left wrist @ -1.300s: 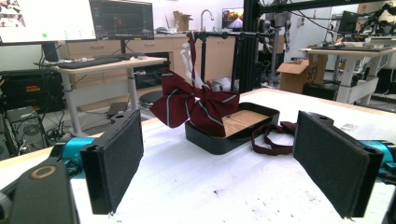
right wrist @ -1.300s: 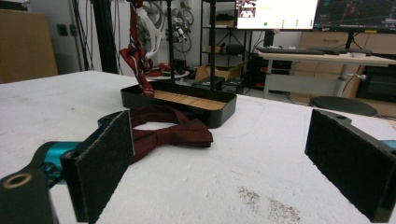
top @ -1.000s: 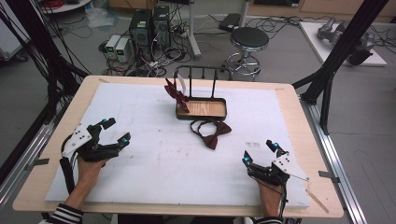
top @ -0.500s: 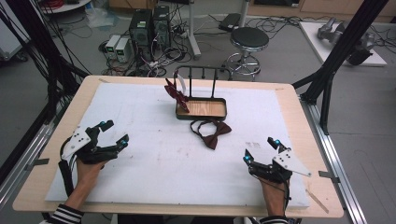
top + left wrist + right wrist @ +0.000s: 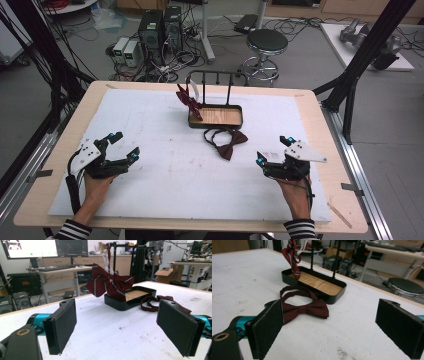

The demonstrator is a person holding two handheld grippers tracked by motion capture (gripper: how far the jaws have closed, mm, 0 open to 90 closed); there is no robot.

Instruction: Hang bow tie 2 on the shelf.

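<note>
Both grippers, left gripper point(image 5: 122, 146) and right gripper point(image 5: 273, 150), rest spread wide on the white mat point(image 5: 165, 170). A stool point(image 5: 267, 42) and computer towers point(image 5: 160, 27) stand beyond the table.

A plain maroon bow tie point(image 5: 226, 142), a maroon bow point(image 5: 188, 99) with white stripes, a black tray point(image 5: 215, 124) floored in light wood.

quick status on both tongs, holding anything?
Left tongs: open, empty.
Right tongs: open, empty; the plain bow tie lies ahead on the table.
</note>
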